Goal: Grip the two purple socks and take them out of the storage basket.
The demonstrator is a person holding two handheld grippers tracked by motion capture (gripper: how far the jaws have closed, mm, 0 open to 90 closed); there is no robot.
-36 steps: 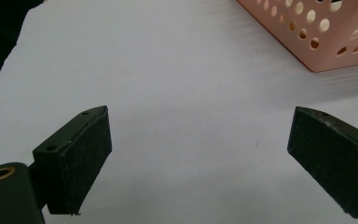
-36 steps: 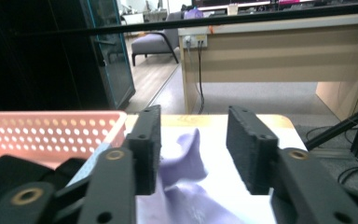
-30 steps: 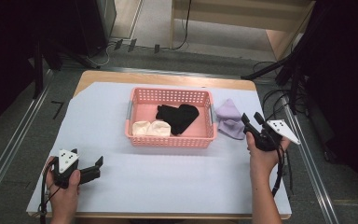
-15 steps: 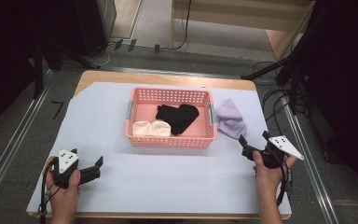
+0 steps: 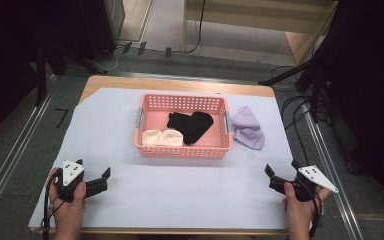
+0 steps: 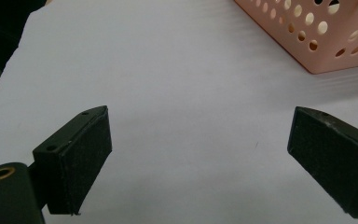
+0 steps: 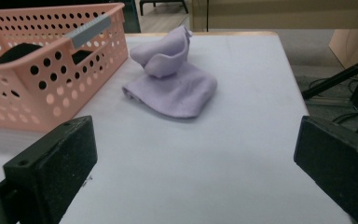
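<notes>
Sitting mid-table, pink basket (image 5: 182, 131) with black cloth (image 5: 192, 125) and cream cloth (image 5: 161, 137) inside; lilac cloth (image 5: 248, 129) just beside its right wall, on white sheet (image 5: 190, 200). Left gripper (image 5: 101, 181) low at near-left, jaws spread wide, empty, gripped by left hand (image 5: 69, 200). Right gripper (image 5: 274, 180) near-right, jaws likewise wide, held by right hand (image 5: 297, 207). Right gripper view: lilac cloth (image 7: 175, 79) bunched upward. Left gripper view: basket corner (image 6: 326, 37).

I find no readable text, label, brand, number or sign on anything before me in these views.
</notes>
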